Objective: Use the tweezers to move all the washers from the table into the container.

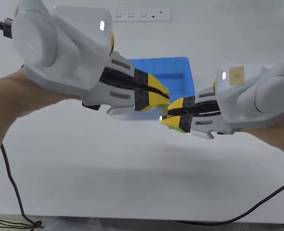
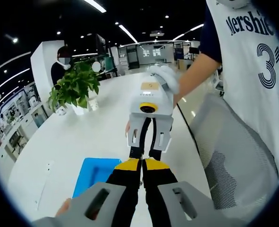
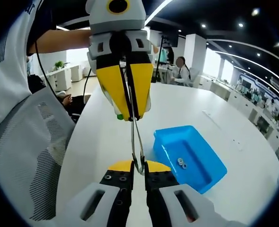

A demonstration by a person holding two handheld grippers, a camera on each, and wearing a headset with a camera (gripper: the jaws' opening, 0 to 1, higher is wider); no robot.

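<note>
1. White table [image 1: 132, 163]: carries the blue container [image 1: 173, 72], which stands just behind both grippers.
2. Left gripper [image 1: 166, 94]: jaws clenched on one end of the metal tweezers [image 3: 135, 142].
3. Right gripper [image 1: 166, 120]: faces the left gripper tip to tip, jaws closed on the tweezers' other end.
4. Tweezers: span the short gap between the two grippers, above the table and beside the container.
5. Washers [image 3: 181, 162]: two lie on the container floor, apart from both grippers.

Power strip [image 1: 142, 15] lying flat, black cable [image 1: 11, 180] at left, potted green plant [image 2: 75, 87], grey mesh chair [image 3: 30, 156]
</note>
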